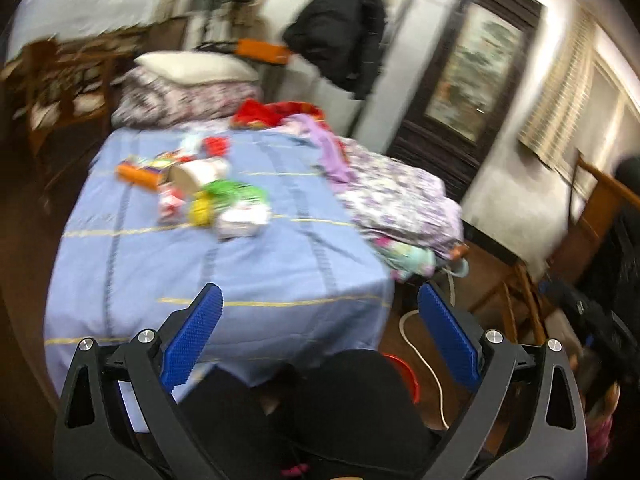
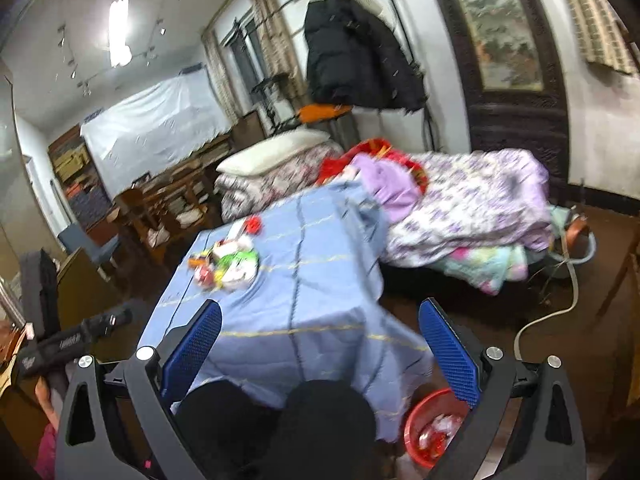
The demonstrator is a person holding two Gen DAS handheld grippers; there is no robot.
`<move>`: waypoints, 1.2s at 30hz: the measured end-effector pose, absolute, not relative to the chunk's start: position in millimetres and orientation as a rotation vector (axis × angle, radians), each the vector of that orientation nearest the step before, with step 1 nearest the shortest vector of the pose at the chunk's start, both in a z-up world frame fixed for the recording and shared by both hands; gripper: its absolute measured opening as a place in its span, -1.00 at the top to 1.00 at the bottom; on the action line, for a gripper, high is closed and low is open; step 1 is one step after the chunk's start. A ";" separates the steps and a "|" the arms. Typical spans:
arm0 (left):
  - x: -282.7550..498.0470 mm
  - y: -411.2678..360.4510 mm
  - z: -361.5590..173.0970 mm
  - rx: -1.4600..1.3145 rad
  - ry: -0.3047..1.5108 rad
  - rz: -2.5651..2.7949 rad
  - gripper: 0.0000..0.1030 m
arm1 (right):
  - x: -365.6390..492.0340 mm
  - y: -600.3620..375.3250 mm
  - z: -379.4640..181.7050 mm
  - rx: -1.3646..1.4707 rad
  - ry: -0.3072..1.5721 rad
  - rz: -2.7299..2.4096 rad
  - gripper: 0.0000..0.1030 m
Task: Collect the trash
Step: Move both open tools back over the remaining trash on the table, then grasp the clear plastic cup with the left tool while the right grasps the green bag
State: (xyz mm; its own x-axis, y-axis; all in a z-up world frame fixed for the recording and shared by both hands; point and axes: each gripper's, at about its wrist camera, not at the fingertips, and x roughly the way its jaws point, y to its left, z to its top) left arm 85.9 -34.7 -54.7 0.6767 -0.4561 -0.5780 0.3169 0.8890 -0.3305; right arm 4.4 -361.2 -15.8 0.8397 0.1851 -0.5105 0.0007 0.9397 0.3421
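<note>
A pile of trash (image 1: 200,192) lies on the blue cloth of the table (image 1: 240,272): an orange tube (image 1: 138,174), a white paper cup (image 1: 198,174), green, yellow and red wrappers. It also shows in the right wrist view (image 2: 226,262). A red basin (image 2: 430,428) with wrappers in it stands on the floor at the table's near right corner; its rim shows in the left wrist view (image 1: 406,372). My left gripper (image 1: 320,300) is open and empty over the table's near edge. My right gripper (image 2: 320,316) is open and empty, above the near edge.
Folded floral bedding (image 1: 400,200) and a purple cloth (image 1: 334,152) lie to the right of the table, a pillow (image 1: 196,66) behind it. A white cable (image 1: 430,372) runs over the floor. Wooden chairs (image 1: 516,300) stand right; my black-clad knees (image 1: 340,408) are below.
</note>
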 end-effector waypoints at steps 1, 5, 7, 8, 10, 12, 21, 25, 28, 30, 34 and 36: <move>93.4 -23.5 -59.9 -0.225 0.715 -0.410 -0.83 | 13.4 -352.0 -23.2 0.343 0.594 0.117 -0.88; 129.3 17.4 -88.7 -0.279 0.778 -0.283 -0.83 | 41.0 -320.1 -52.6 0.343 0.680 0.143 -0.88; 146.4 31.6 -100.9 -0.296 0.808 -0.249 -0.83 | 53.0 -308.6 -69.1 0.339 0.718 0.143 -0.88; 155.7 37.8 -106.9 -0.298 0.822 -0.230 -0.83 | 57.8 -303.3 -77.2 0.335 0.738 0.142 -0.88; 170.1 45.8 -113.7 -0.292 0.838 -0.196 -0.83 | 66.0 -296.8 -91.1 0.330 0.778 0.141 -0.88; 189.8 55.4 -120.7 -0.293 0.853 -0.163 -0.83 | 73.6 -295.6 -103.7 0.326 0.807 0.139 -0.88; 275.5 56.6 -142.5 -0.301 0.913 -0.117 -0.83 | 88.0 -302.6 -138.1 0.325 0.884 0.093 -0.88; 302.9 44.5 -147.8 -0.212 0.910 -0.079 -0.83 | 91.9 -299.8 -146.1 0.323 0.913 0.099 -0.88; 313.2 54.1 -151.3 -0.203 0.918 -0.042 -0.84 | 94.5 -296.9 -145.2 0.300 0.915 0.098 -0.88; 309.8 73.6 -151.1 -0.254 0.917 -0.038 -0.84 | 95.8 -294.7 -144.2 0.284 0.906 0.099 -0.88; 298.2 109.4 -151.5 -0.277 0.921 0.011 -0.84 | 102.4 -291.5 -150.4 0.298 0.919 0.118 -0.88; 294.6 125.1 -155.9 -0.264 0.933 0.053 -0.84 | 106.2 -290.0 -154.7 0.308 0.930 0.130 -0.88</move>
State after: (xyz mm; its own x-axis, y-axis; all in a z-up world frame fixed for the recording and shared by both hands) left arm 294.7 125.1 -155.9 0.5962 -0.0683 -0.7999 -0.1590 0.9666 -0.2011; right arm 106.2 -290.0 -154.7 0.5942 0.2415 -0.7672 0.0225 0.9485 0.3161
